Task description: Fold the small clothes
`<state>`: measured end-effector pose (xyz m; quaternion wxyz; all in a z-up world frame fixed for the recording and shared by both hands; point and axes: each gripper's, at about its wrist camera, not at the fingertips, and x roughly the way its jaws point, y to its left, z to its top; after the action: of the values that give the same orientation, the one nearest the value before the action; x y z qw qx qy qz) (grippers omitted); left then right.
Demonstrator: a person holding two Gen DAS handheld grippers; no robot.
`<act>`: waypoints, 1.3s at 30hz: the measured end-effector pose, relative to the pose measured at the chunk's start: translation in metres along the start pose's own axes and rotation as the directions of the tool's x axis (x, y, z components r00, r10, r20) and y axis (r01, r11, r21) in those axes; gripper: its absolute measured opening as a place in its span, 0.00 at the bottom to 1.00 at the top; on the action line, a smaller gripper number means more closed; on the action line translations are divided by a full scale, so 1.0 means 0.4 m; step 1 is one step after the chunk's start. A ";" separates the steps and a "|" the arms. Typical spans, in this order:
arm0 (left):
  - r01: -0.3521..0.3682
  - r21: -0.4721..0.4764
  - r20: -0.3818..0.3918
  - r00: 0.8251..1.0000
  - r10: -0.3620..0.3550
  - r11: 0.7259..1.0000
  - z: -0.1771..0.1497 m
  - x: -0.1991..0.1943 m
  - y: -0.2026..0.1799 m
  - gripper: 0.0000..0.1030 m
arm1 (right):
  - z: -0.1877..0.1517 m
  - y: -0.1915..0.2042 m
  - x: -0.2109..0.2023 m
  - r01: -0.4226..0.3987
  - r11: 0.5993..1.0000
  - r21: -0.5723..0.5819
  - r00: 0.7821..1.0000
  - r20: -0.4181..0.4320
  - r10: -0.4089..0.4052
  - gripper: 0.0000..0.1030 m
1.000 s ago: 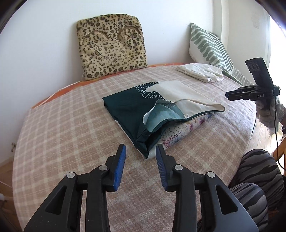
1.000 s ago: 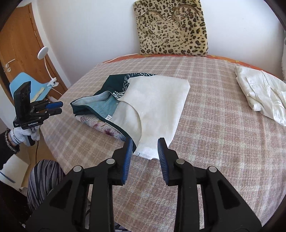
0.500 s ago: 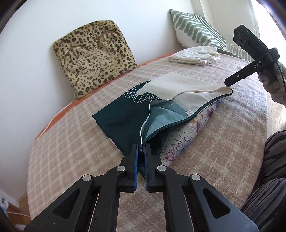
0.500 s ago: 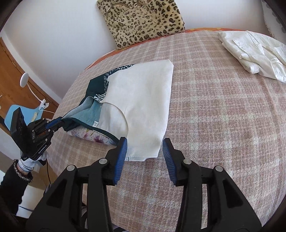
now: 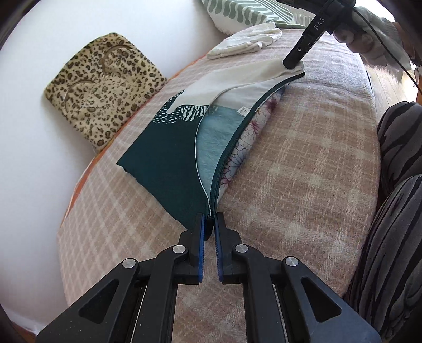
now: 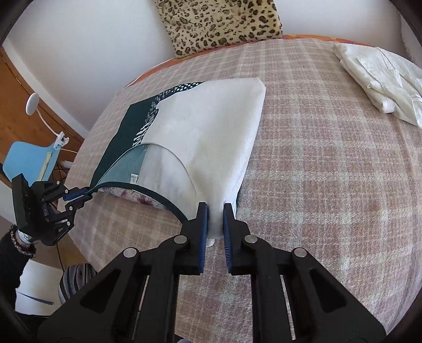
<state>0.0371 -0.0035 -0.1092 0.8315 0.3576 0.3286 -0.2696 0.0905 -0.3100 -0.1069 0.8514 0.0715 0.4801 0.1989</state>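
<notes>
Both claws are clamped on the near edge of the same cloth, one at each near corner. Left gripper [image 5: 209, 225] pinches the dark green corner; right gripper [image 6: 215, 219] pinches the cream corner, with fabric bunched between its blue pads [image 6: 202, 232]. Holding the two ends of one hem this way looks like the grip for lifting that edge and carrying it across to the far side, so the fold comes out square.

Largest around is the bed [image 6: 329, 171] with its pink plaid cover, which carries everything. On it, left of centre in the right wrist view, lies the cloth [image 6: 211, 124], a green-and-cream piece that looks like a cushion cover, already doubled, its top layer gaping so a pale blue lining [image 5: 216, 137] shows. A floral cloth [image 5: 245, 147] lies under it and peeks out along the near edge; it could drag along if the lift catches it.

A leopard cushion [image 6: 221, 23] leans on the far wall, well apart from the work. A green striped pillow [image 5: 245, 13] sits at the far right in the left wrist view. A folded white garment [image 6: 382, 81] lies far right, clear of the fold path. Smallest is the care tag [image 5: 243, 110] on the lining.

Nothing stands between the held edge and the far side.
</notes>
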 end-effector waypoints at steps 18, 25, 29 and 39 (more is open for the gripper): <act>0.100 -0.324 0.155 0.987 -0.051 0.941 0.090 -0.090 0.154 0.22 | 0.086 -0.075 -0.069 -0.079 0.995 0.066 0.994 0.083 0.074 0.23; 0.075 -0.284 0.068 0.996 -0.058 0.956 0.151 0.037 0.121 0.22 | 0.192 -0.167 -0.026 -0.149 0.970 0.194 0.983 0.131 0.125 0.23; 0.031 -0.270 -0.031 0.999 -0.040 0.962 0.120 0.099 0.115 0.22 | 0.249 -0.210 0.016 -0.208 0.945 0.252 0.974 0.139 0.177 0.23; 0.009 -0.321 -0.079 0.996 -0.037 0.947 0.049 0.113 0.154 0.25 | 0.334 -0.229 0.157 -0.206 0.933 0.295 0.979 0.062 0.196 0.25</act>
<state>0.1150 0.0087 -0.1067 0.8609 0.2249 0.4067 -0.2071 0.2571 -0.3585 -0.1142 0.8134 0.2515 0.4813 0.2087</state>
